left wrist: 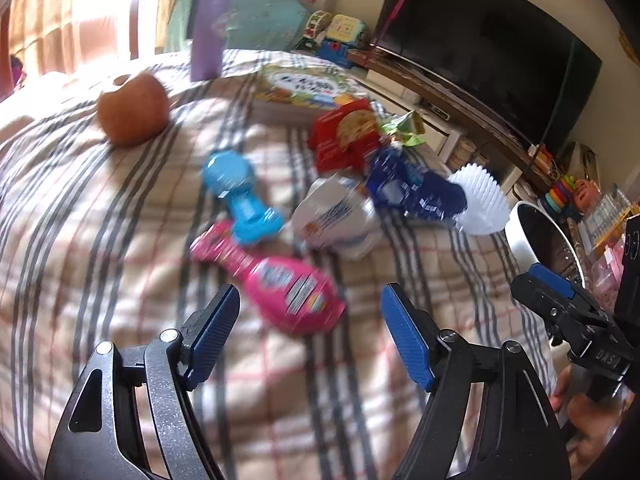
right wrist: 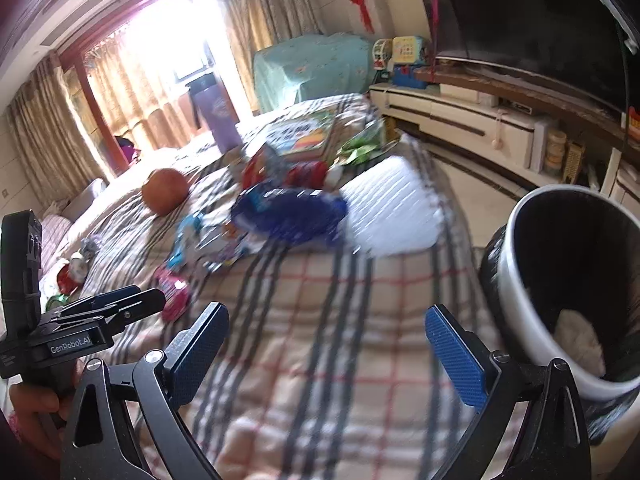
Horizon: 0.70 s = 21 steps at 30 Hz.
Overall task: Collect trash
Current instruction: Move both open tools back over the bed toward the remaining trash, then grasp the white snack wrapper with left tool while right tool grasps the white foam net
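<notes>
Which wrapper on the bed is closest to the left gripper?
The pink wrapper, lying just beyond the open left gripper. The white, blue and red ones lie farther back.

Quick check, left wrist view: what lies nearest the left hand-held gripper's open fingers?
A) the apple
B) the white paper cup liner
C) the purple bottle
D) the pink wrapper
D: the pink wrapper lies on the blanket just ahead of the left hand-held gripper, untouched.

Plaid bedcover [left wrist: 100, 240] carries pink wrapper [left wrist: 280, 284], blue wrapper [left wrist: 412, 188], apple [left wrist: 134, 110].
</notes>
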Each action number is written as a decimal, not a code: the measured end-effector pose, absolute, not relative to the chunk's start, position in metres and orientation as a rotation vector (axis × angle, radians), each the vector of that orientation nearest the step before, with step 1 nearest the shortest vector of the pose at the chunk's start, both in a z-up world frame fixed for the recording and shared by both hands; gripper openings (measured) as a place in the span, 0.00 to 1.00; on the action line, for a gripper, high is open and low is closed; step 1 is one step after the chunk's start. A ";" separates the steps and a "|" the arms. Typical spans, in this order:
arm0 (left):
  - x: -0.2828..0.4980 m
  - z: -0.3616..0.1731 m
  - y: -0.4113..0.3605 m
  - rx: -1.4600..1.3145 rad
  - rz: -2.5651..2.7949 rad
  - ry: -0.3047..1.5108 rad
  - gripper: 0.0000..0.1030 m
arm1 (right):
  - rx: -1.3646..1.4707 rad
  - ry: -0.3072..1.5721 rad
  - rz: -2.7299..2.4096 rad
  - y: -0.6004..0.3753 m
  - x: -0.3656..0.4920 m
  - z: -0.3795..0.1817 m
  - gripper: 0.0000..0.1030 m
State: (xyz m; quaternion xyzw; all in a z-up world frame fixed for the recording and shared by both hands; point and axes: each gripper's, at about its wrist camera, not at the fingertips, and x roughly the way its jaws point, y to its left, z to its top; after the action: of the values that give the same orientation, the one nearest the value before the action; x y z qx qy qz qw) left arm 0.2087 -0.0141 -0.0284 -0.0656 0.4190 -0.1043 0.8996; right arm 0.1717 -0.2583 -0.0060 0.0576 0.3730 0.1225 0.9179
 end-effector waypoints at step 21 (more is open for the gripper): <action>0.263 -0.047 -0.061 0.016 -0.238 0.877 0.35 | 0.129 0.782 0.214 -0.292 0.230 -0.020 0.30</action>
State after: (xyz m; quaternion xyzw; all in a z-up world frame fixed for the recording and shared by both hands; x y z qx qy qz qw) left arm 0.2630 -0.0608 -0.0466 0.0077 0.4238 -0.1150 0.8984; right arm 0.2297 -0.2918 -0.0198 0.0627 0.3799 0.1038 0.9170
